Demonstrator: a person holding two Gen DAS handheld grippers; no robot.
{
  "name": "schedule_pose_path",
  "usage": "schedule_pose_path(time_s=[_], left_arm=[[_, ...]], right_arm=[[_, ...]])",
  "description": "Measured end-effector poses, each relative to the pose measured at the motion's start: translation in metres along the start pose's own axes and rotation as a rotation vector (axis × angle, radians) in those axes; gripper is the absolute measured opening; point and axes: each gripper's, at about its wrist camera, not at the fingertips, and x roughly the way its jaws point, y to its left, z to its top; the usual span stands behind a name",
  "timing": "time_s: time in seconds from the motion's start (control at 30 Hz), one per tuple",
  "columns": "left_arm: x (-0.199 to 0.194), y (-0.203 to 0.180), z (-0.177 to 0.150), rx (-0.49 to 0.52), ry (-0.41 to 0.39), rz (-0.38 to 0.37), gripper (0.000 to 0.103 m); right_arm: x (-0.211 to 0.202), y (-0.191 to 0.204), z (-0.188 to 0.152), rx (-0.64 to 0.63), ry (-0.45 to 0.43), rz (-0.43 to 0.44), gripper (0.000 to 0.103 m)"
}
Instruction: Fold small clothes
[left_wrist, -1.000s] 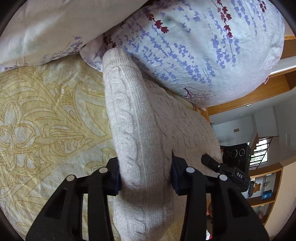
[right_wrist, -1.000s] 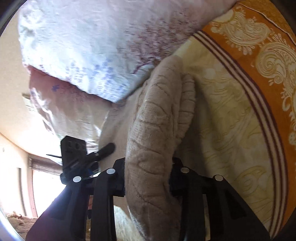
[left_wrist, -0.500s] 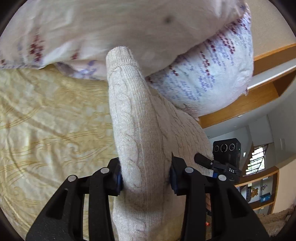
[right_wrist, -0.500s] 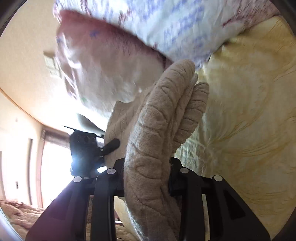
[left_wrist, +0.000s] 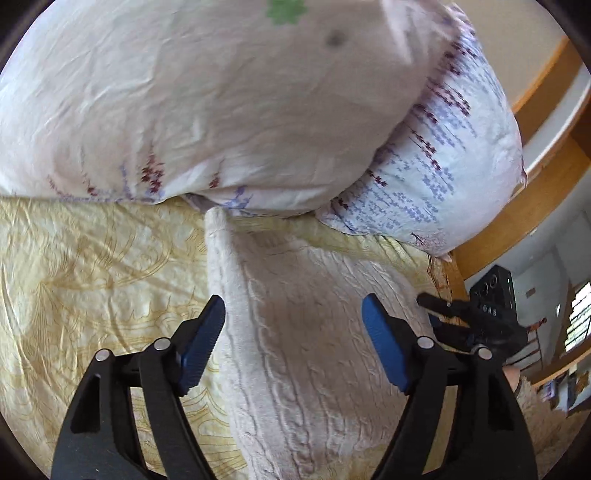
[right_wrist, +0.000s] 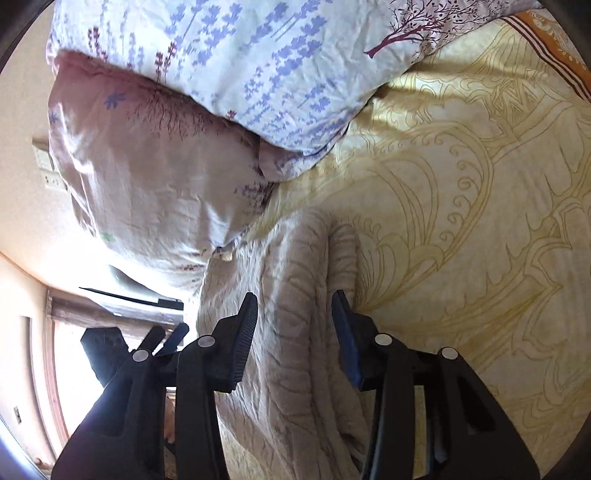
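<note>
Cream cable-knit sweater (left_wrist: 295, 350) had been released onto the yellow bedspread (left_wrist: 92, 277): a second earlier both tongs were clamped on it. The left gripper (left_wrist: 293, 321) was opening wide, the right gripper (right_wrist: 293, 321) opening less, fabric lying loose between both. Pillows (left_wrist: 221, 110) lay at twelve o'clock. The sweater's near end was cut off.

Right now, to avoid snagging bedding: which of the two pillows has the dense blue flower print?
The pillow lying on the yellow bedspread, covered in blue sprigs. The other pillow, stacked against it, is pale pinkish and nearly plain.
</note>
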Motion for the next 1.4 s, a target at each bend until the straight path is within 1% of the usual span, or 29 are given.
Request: schedule_pose_path(time_s=[0.1,0.13,0.17,0.2,0.23,0.27,0.3,0.33,0.37,0.43,0.5,0.53,0.6,0.67,0.7,0.77,0.83,0.87,0.93,0.97,1.03,1.07,1.1,1.13,1.2,1.23,1.3,1.33,1.4], left_arm=[[0.024,-0.011,0.004,0.033,0.054,0.009,0.079],[0.033,-0.012,0.007,0.032,0.073,0.016,0.079],[0.039,-0.013,0.009,0.041,0.082,0.026,0.079],[0.045,-0.013,0.012,0.055,0.089,0.035,0.079],[0.051,-0.012,0.014,0.064,0.102,0.046,0.077],[0.057,-0.009,0.017,0.062,0.125,0.056,0.067],[0.064,-0.004,0.017,0.054,0.155,0.069,0.062],[0.072,0.002,0.018,0.041,0.181,0.082,0.053],[0.079,0.008,0.017,0.030,0.199,0.095,0.050],[0.083,0.012,0.016,0.024,0.197,0.091,0.050],[0.084,0.009,0.016,0.047,0.196,0.108,0.049],[0.082,0.005,0.015,0.060,0.190,0.112,0.049],[0.070,-0.001,0.011,0.079,0.161,0.094,0.057],[0.051,-0.010,0.003,0.117,0.111,0.083,0.073],[0.041,-0.013,-0.002,0.147,0.091,0.088,0.075],[0.027,-0.021,-0.016,0.206,0.085,0.113,0.076],[0.024,-0.022,-0.031,0.225,0.119,0.132,0.077],[0.023,-0.019,-0.037,0.217,0.138,0.148,0.076],[0.023,-0.013,-0.049,0.203,0.149,0.183,0.077],[0.024,-0.007,-0.053,0.185,0.161,0.189,0.079],[0.029,0.003,-0.059,0.131,0.181,0.166,0.079],[0.029,0.007,-0.062,0.126,0.172,0.162,0.084],[0.031,0.010,-0.063,0.124,0.160,0.170,0.087],[0.031,0.013,-0.063,0.104,0.160,0.165,0.089],[0.022,0.016,-0.062,0.050,0.158,0.143,0.088],[0.014,0.013,-0.064,0.056,0.140,0.141,0.087],[-0.001,0.008,-0.072,0.091,0.110,0.163,0.087],[-0.005,0.007,-0.076,0.093,0.108,0.173,0.087],[-0.012,0.015,-0.086,0.074,0.115,0.185,0.087]], right_arm=[[0.021,0.010,0.009,-0.034,0.034,-0.059,0.042],[0.027,0.014,0.011,-0.057,0.037,-0.080,0.031],[0.028,0.015,0.013,-0.078,0.030,-0.098,0.025],[0.027,0.016,0.016,-0.087,0.015,-0.122,0.015],[0.030,0.015,0.017,-0.086,0.008,-0.134,0.010],[0.032,0.011,0.019,-0.077,0.008,-0.149,0.010],[0.034,0.008,0.018,-0.074,0.009,-0.169,0.010],[0.036,0.005,0.018,-0.074,0.010,-0.186,0.010],[0.035,0.002,0.017,-0.076,0.006,-0.189,0.010],[0.036,0.001,0.016,-0.086,0.004,-0.199,0.010],[0.036,0.005,0.017,-0.118,0.015,-0.219,0.011],[0.036,0.009,0.017,-0.138,0.018,-0.230,0.014],[0.026,0.018,0.013,-0.181,0.006,-0.253,0.027],[0.014,0.023,0.004,-0.211,0.006,-0.224,0.034],[0.008,0.024,-0.002,-0.219,0.009,-0.218,0.038],[-0.002,0.021,-0.012,-0.222,0.025,-0.212,0.038],[-0.006,0.014,-0.023,-0.214,0.046,-0.214,0.038],[-0.008,0.011,-0.030,-0.218,0.053,-0.217,0.038],[-0.006,0.009,-0.039,-0.238,0.047,-0.257,0.027],[-0.003,0.006,-0.043,-0.234,0.049,-0.289,0.027],[-0.001,0.003,-0.046,-0.226,0.034,-0.308,0.028],[0.002,0.003,-0.045,-0.230,0.025,-0.327,0.030],[0.005,0.006,-0.045,-0.244,0.016,-0.366,0.040],[0.005,0.012,-0.046,-0.268,0.006,-0.408,0.044],[-0.001,0.027,-0.054,-0.338,-0.041,-0.434,0.044],[-0.010,0.038,-0.062,-0.390,-0.080,-0.433,0.044],[-0.026,0.055,-0.081,-0.478,-0.145,-0.390,0.043],[-0.032,0.062,-0.091,-0.512,-0.161,-0.364,0.043],[-0.032,0.068,-0.107,-0.567,-0.152,-0.342,0.037]])
